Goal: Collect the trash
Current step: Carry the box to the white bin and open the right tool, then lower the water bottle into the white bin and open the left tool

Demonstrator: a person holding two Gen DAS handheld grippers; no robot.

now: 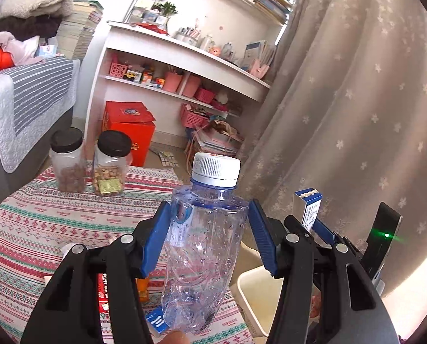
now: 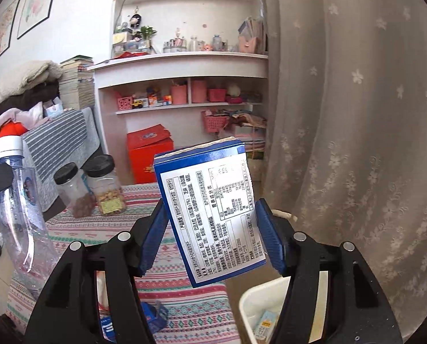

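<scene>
The bottle (image 1: 202, 246) stands upright between the fingers of the left gripper (image 1: 210, 235), above the near part of the table (image 1: 41, 223). Just to its right the box (image 2: 210, 215) sits in the right gripper (image 2: 213, 235), over the bin (image 2: 259, 306) at the table's right edge. Two jars (image 1: 90, 163) stand side by side at the table's far end, the shelf unit (image 1: 184, 66) beyond them and the curtain (image 1: 356, 100) on the right.

Surface: a table under a red, green and white patterned cloth (image 1: 55, 223), below and ahead of both tools.
Far edge: two black-lidded clear jars side by side, one of brown pieces (image 1: 67, 160), one of tan snacks (image 1: 110, 163).
Near edge: blue wrapper (image 2: 153, 315), red packet (image 1: 103, 295).
</scene>
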